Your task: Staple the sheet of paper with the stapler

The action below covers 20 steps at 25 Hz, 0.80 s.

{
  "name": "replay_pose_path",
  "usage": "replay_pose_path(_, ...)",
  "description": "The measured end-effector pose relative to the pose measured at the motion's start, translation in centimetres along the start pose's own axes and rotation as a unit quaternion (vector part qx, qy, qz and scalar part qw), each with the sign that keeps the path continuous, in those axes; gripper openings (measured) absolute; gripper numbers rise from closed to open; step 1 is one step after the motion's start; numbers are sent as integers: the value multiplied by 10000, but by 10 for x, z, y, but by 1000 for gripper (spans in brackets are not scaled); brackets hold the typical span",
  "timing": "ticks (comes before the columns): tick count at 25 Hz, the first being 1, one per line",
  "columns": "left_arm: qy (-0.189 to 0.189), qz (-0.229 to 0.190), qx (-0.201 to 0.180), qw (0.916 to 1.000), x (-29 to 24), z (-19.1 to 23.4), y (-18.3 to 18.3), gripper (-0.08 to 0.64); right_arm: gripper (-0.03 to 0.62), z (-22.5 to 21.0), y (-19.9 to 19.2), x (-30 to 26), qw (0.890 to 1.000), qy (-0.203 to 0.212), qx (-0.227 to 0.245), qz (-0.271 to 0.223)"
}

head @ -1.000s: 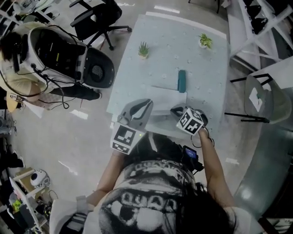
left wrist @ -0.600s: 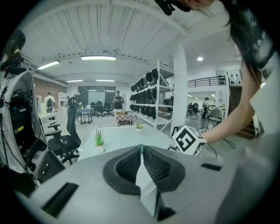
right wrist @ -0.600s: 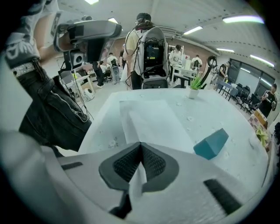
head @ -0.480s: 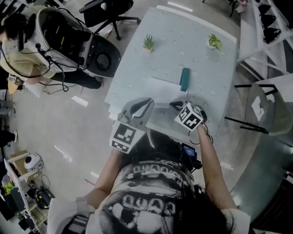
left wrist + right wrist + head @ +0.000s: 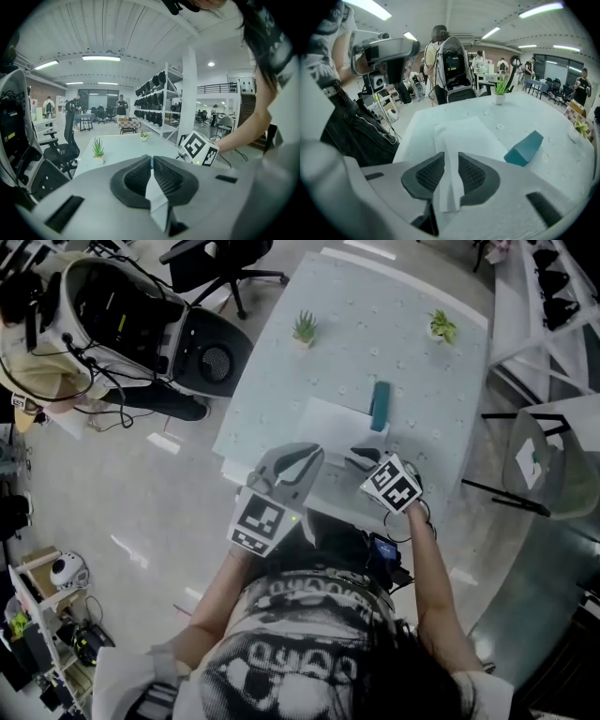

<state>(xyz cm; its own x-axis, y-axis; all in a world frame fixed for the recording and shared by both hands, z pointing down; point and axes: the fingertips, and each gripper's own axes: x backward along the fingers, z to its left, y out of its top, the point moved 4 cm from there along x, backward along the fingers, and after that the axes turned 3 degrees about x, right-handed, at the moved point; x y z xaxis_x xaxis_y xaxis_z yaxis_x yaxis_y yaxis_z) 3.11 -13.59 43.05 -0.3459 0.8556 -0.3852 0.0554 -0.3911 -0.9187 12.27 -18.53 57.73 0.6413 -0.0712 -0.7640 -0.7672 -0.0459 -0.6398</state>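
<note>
A white sheet of paper (image 5: pixel 330 418) lies on the pale table (image 5: pixel 412 362), with a teal stapler (image 5: pixel 380 406) by its far right edge. My left gripper (image 5: pixel 307 454) is at the sheet's near left edge. In the left gripper view the left gripper (image 5: pixel 151 161) is shut on a fold of the paper (image 5: pixel 157 197). My right gripper (image 5: pixel 357 458) is at the near right edge. Its jaws are opening in the right gripper view, where the right gripper (image 5: pixel 450 161) has the paper (image 5: pixel 464 133) running loose between its pads. The stapler (image 5: pixel 525 148) lies just beyond, to the right.
Two small potted plants (image 5: pixel 304 329) (image 5: pixel 441 326) stand at the table's far side. An office chair (image 5: pixel 216 259) and a white machine (image 5: pixel 141 324) with cables stand left of the table. Another chair (image 5: pixel 544 456) is on the right. The table's near edge is against the person's body.
Both grippers stay at the paper's near edge. The head view has shifted a little, so the table sits slightly differently in the picture.
</note>
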Motion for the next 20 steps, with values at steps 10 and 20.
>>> replay_pose_path(10,-254,5,-82,9996,-14,12,15,15,3,-60,20,46,9931,-1067,-393,-296)
replay_pose_path(20,-401,44,-76,9992,-22,26,14,15,2,-95,15,49,9841,-1422,-250,1036)
